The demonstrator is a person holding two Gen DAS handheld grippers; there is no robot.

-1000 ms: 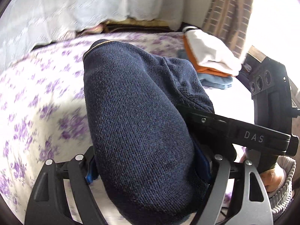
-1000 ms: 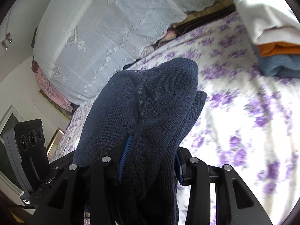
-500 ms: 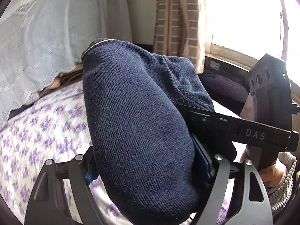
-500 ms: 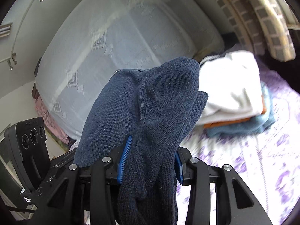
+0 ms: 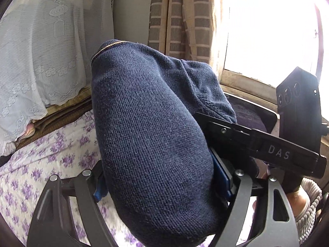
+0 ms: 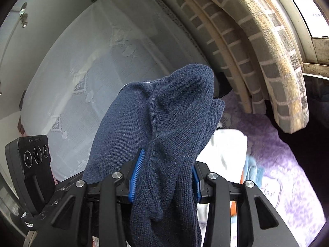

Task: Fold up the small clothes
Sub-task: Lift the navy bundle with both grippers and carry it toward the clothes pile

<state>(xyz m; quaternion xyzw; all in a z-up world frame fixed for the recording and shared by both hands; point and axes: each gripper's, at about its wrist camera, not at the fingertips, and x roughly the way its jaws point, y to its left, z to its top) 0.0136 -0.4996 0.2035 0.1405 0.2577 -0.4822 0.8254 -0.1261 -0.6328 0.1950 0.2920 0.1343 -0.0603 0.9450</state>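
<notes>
Navy knit garment (image 5: 156, 144) bunched, L tool (image 5: 162, 187) & R tool (image 6: 164, 177) both clamping it

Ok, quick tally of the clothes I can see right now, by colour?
Navy: 1, the knit garment clamped by both the left hand-held gripper and the right hand-held gripper.
White: 1, folded piece atop the stack on the bed.
Orange: 1, sliver in the stack.
Light blue: 1, piece in the stack.
Total: 4

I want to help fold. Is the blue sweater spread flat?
No. The sweater is bunched, pinched by both the left gripper and the right gripper.
</notes>
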